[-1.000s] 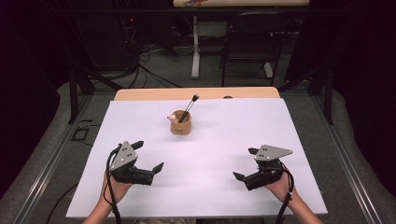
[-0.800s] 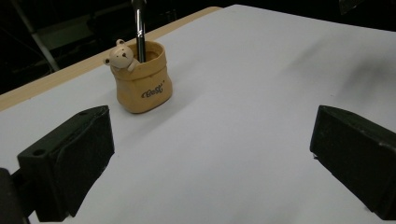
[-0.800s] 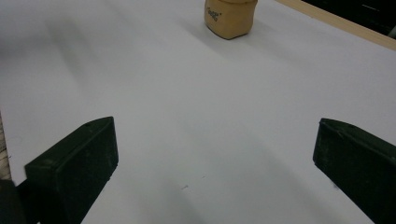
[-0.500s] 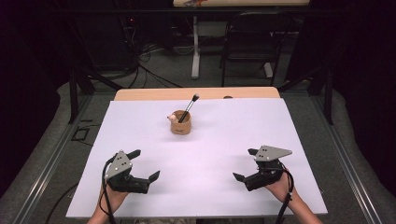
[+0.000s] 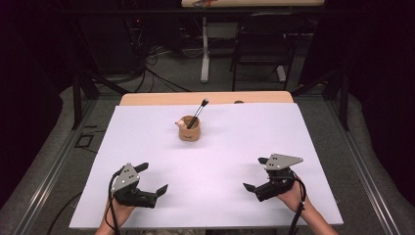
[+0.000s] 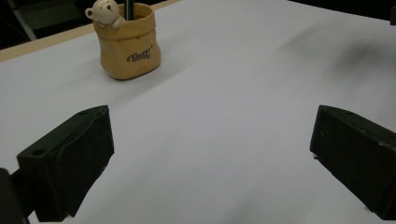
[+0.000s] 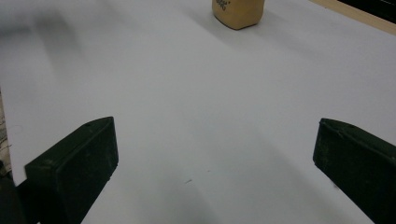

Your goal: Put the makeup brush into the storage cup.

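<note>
Centre stage, toward the far side of the white-covered counter, stands a little tan pot shaped like a sack, with dark lettering on its front and a small cream bear figure peeking over its rim. A dark brush pokes out of it, leaning up and to the right with its tip in the air. The pot is upright and on its own, well apart from both claws.

Down at the near edge, the left claw sits low over the sheet, jaws spread wide and gripping nothing; from the left gripper view the pot is up ahead and off to the left of its jaws. Over on the other side, the right claw is likewise spread wide and empty, held in the person's right hand, a grey plate on top and a cable trailing back along the forearm. In the right gripper view just the base of the pot peeks in at the top.

Beyond the counter: a dark chair and loose cables on the floor.
</note>
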Available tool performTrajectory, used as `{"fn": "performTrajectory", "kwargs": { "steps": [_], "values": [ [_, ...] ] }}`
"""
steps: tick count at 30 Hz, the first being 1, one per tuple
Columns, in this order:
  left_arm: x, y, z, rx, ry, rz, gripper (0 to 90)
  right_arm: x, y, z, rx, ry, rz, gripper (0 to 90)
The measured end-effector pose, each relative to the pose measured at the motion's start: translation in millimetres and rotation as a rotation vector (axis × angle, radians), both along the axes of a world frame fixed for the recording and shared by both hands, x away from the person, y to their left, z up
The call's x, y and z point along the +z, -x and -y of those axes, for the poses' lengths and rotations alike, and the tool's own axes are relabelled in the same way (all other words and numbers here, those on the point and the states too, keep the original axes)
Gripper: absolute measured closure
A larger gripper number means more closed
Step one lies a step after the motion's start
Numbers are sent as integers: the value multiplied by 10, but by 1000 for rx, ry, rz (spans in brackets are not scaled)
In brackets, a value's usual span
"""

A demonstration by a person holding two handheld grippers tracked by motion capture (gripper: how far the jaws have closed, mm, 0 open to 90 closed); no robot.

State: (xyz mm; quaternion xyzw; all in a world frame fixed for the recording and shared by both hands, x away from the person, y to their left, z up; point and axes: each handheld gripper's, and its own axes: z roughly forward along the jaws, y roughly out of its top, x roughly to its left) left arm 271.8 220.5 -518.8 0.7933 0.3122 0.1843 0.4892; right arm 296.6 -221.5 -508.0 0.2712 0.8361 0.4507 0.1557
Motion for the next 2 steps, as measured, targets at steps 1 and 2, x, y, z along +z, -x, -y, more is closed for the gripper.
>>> {"fn": "performTrajectory", "kwargs": {
  "steps": [1,2],
  "values": [
    [-9,-6,4,0,5,-4,0,-4,-5,4,0,-3,1,0],
    [-11,-9,4,0,3,-7,0,-6,-10,10,2,-4,2,0]
  ]
}}
